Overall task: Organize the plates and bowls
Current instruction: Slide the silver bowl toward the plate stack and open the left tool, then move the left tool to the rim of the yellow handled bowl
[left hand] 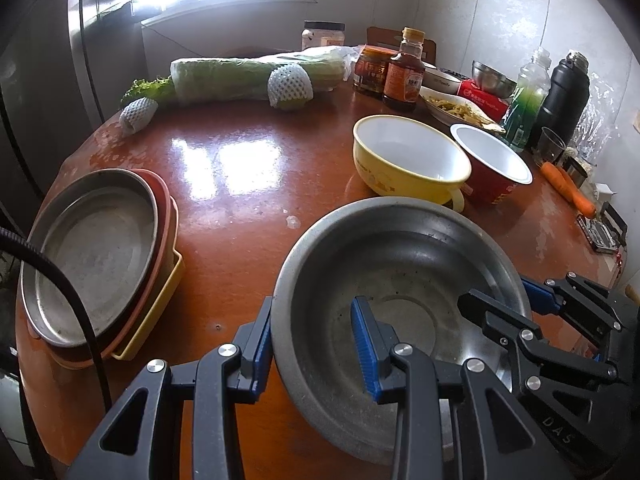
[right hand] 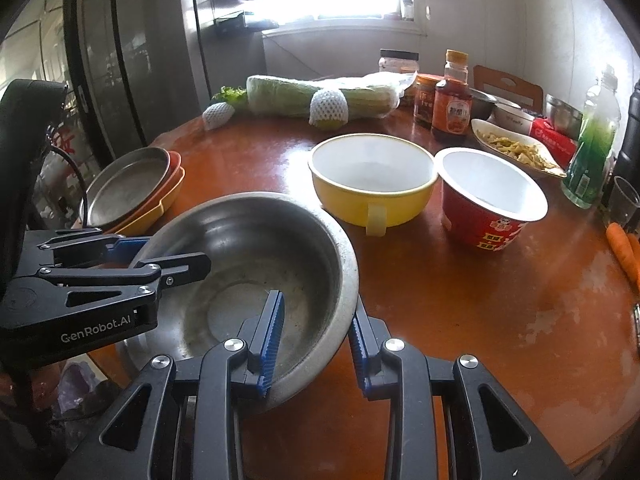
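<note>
A large steel bowl sits at the near edge of the round table. My left gripper straddles its left rim, one finger inside and one outside, jaws apart with a gap to the rim. My right gripper straddles the right rim the same way. Each gripper shows in the other's view: the right, the left. Behind stand a yellow bowl and a red paper bowl. A stack of plates, steel on top, lies at the left.
Wrapped cabbage and foam-netted fruit lie at the back. Sauce bottle, jars, a dish of food, green bottle, black flask, a cup and carrots crowd the right side. A fridge stands left.
</note>
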